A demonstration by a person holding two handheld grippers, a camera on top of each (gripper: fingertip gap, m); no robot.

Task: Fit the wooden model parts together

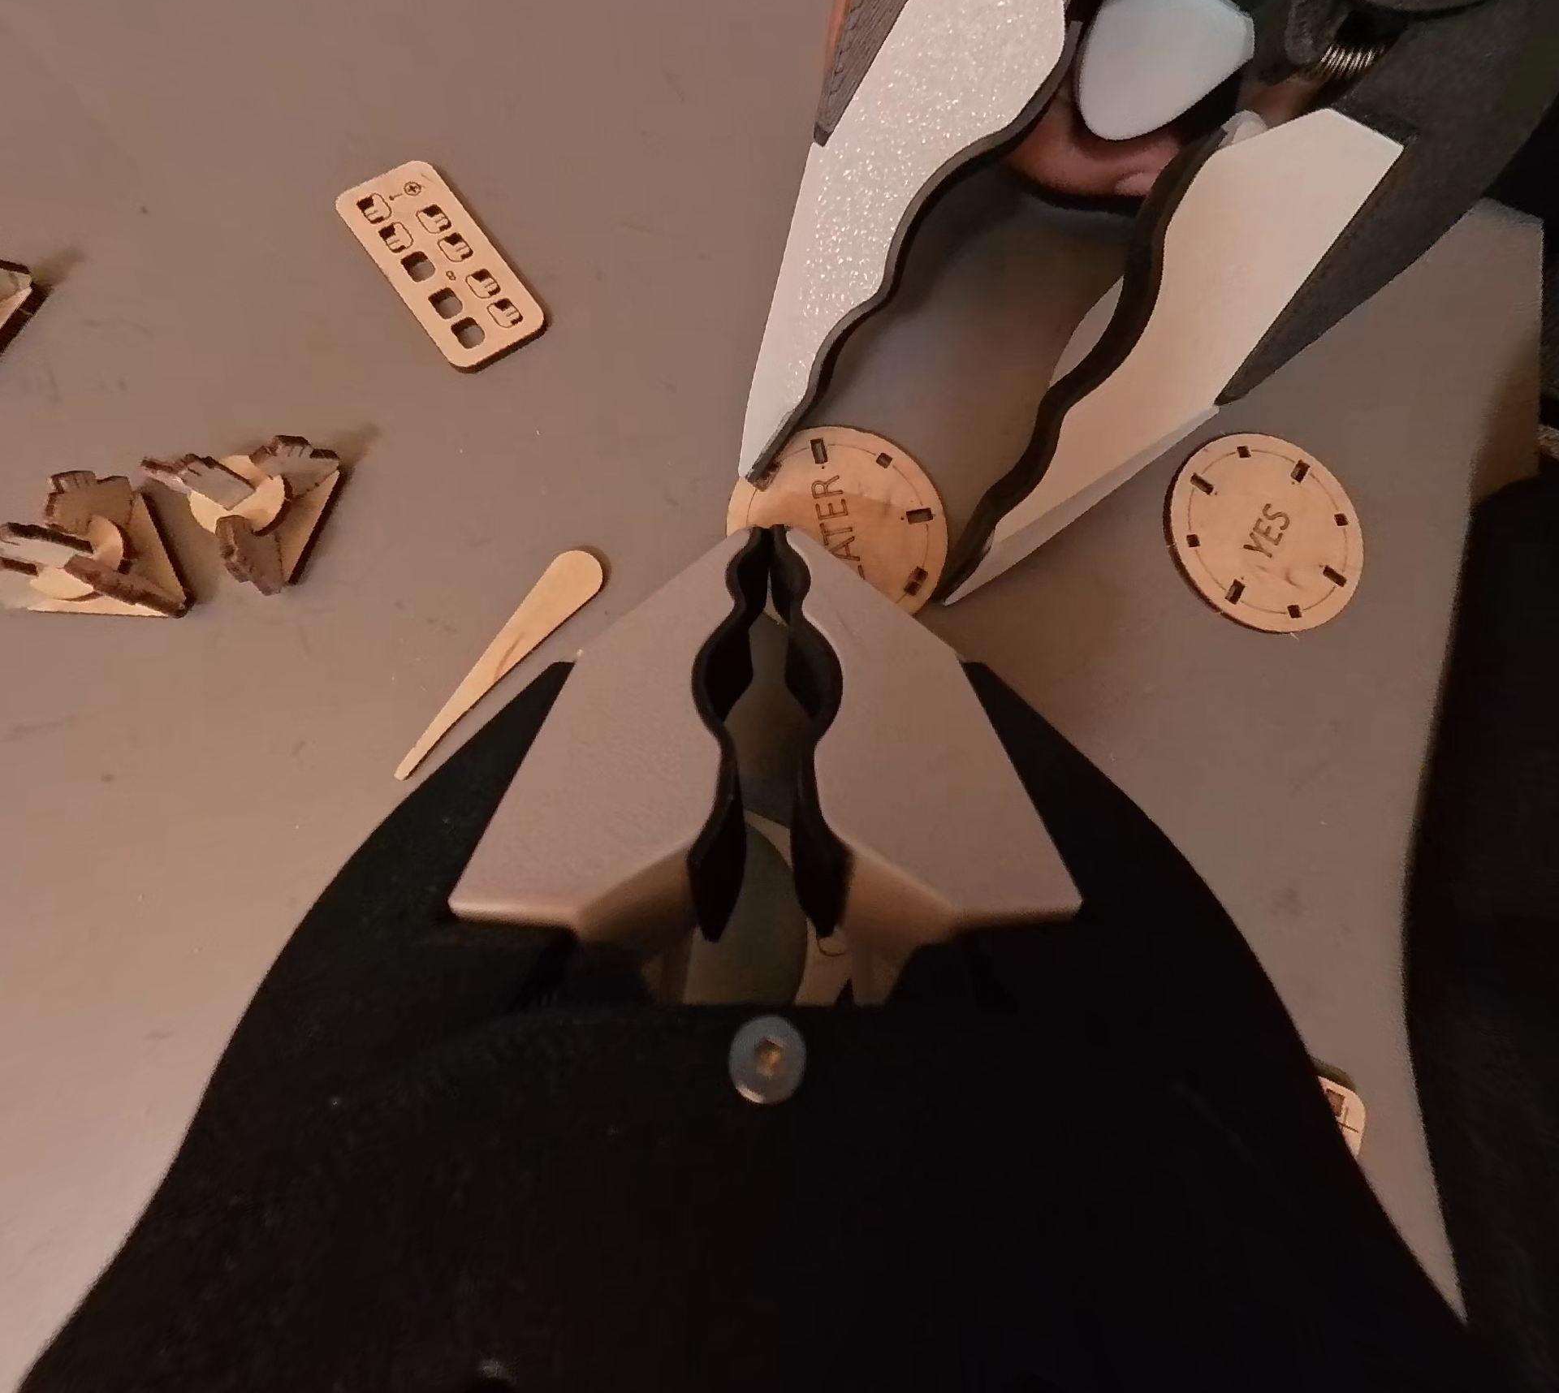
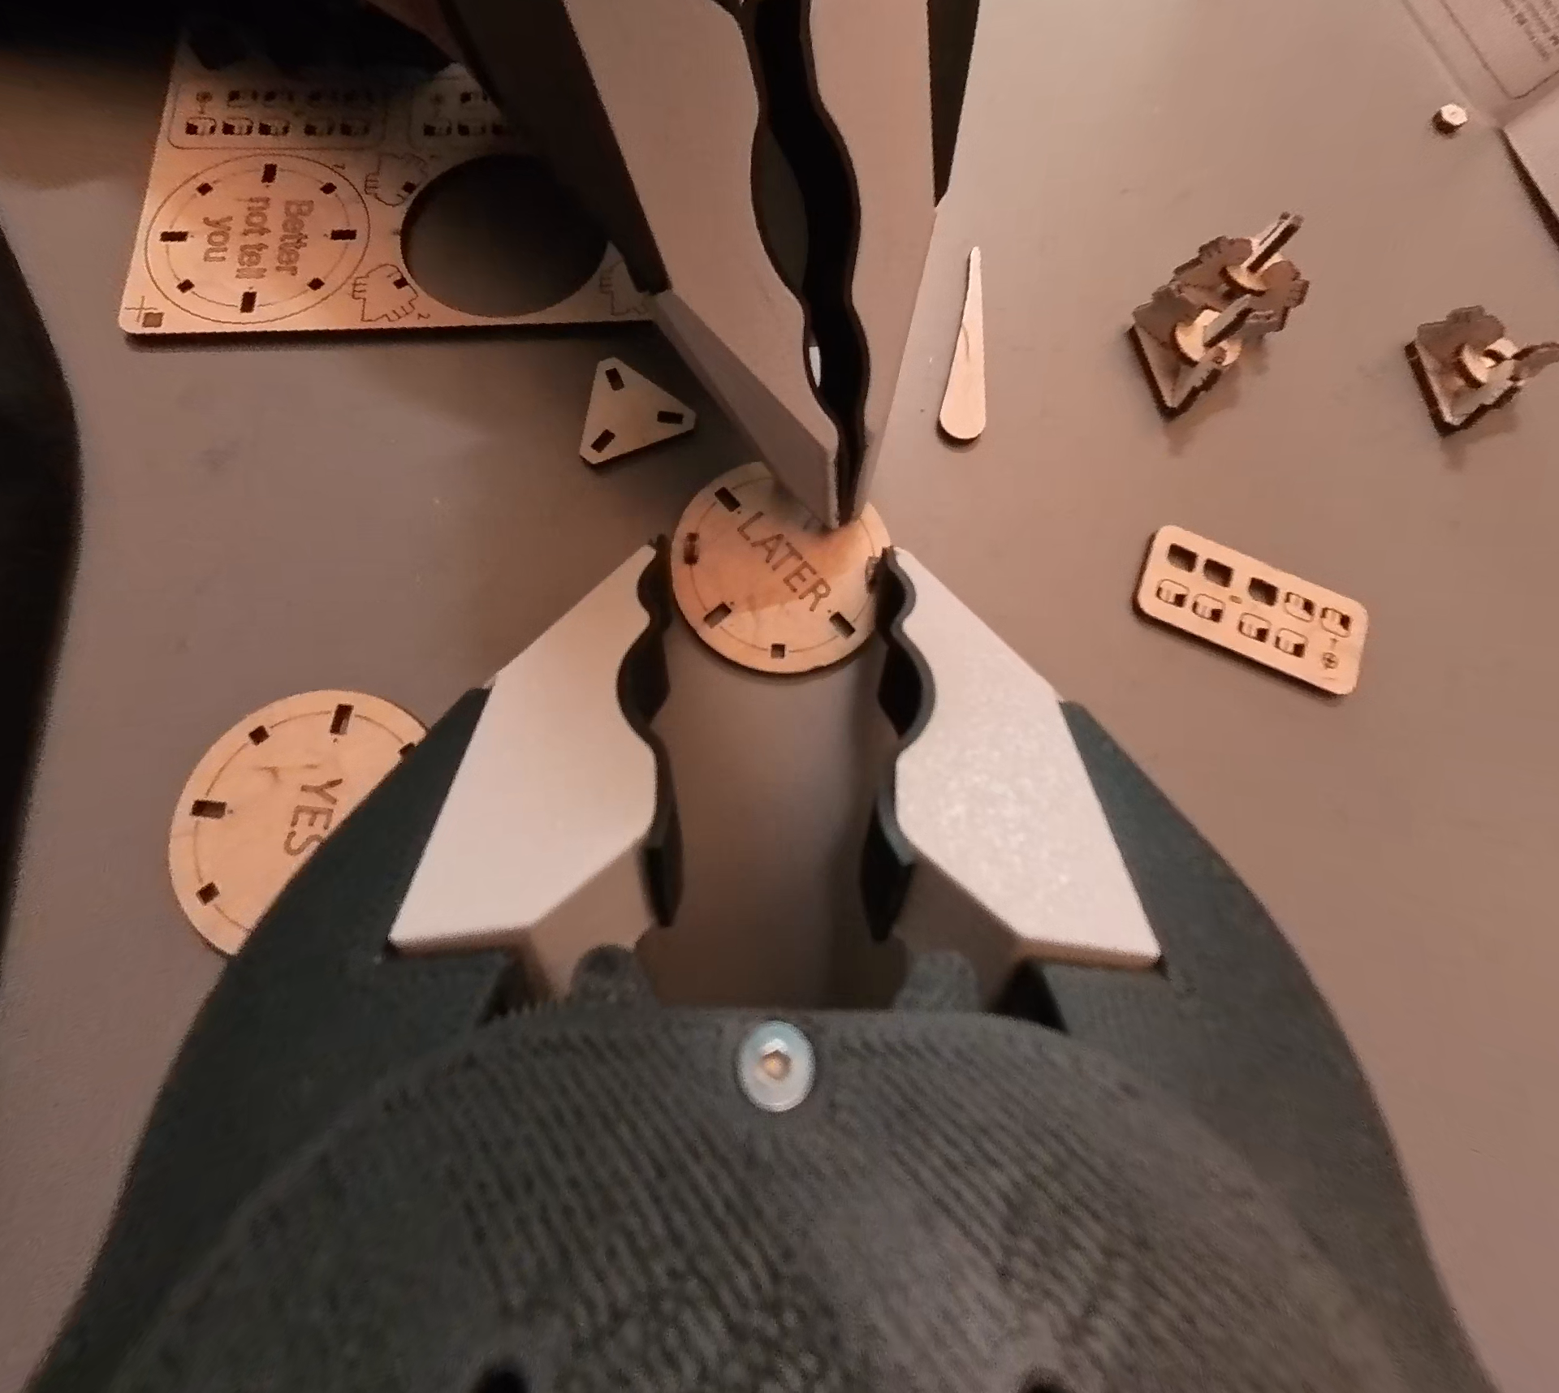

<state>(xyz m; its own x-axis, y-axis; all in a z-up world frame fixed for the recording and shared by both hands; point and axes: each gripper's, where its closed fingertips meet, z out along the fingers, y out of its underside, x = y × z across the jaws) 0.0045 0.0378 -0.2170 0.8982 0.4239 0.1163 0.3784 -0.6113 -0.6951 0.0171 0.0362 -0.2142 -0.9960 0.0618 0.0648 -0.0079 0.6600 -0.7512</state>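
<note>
The left tool had a black, textured printed body with a silver hex screw at its centre. Its two fingers were pale grey, flat-faced wedges lined with wavy black pads. The right tool matched it: dark ridged body, silver screw, speckled pale grey fingers and wavy dark pads.

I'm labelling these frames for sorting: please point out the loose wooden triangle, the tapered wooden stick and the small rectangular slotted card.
Wooden triangle [image 2: 634,415], right wrist view, its centre.
Tapered wooden stick [image 1: 515,657], left wrist view, mid-length.
Slotted card [image 1: 439,264], left wrist view, its centre.
</note>
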